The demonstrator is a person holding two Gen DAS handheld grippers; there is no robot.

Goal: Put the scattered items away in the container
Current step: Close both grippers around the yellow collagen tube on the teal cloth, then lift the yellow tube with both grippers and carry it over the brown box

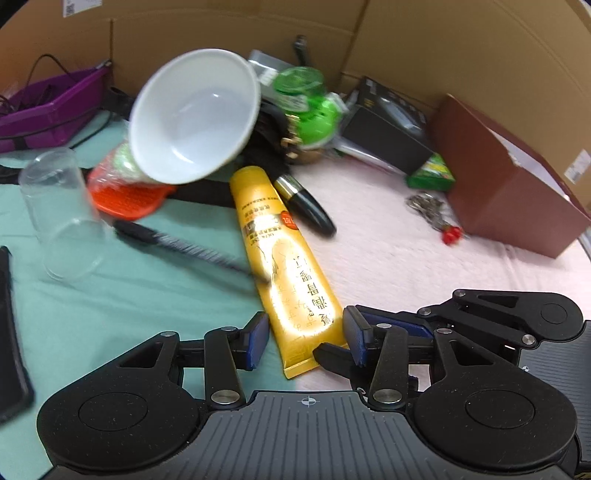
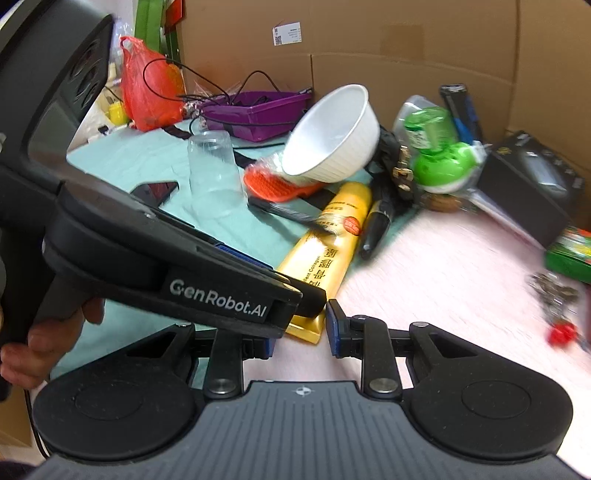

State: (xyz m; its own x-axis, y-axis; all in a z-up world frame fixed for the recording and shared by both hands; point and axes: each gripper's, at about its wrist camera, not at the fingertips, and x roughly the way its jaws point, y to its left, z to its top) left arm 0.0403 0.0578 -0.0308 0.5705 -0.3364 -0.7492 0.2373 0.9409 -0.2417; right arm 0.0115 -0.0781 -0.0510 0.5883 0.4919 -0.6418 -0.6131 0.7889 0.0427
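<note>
A gold tube [image 1: 280, 254] lies on the table, its crimped end between the open fingers of my left gripper [image 1: 304, 339]; the pads stand either side without gripping it. It also shows in the right wrist view [image 2: 328, 251]. My right gripper [image 2: 301, 328] is open and empty, just behind the tube's end, with the left gripper's body [image 2: 177, 258] crossing in front of it. A tilted white bowl [image 1: 195, 114], a clear cup [image 1: 59, 206], a black brush [image 1: 177, 243], a black mascara tube [image 1: 306, 206] and a purple tray [image 1: 51, 107] lie beyond.
An orange scrubber [image 1: 125, 195], a green bottle [image 1: 306, 107], a black box [image 1: 388, 125], a maroon box [image 1: 509, 173], keys with a red charm [image 1: 439, 218] and a phone [image 2: 155, 192] crowd the table. Cardboard walls [image 1: 406, 33] close the back. A red plastic bag [image 2: 147, 88] sits at the far left.
</note>
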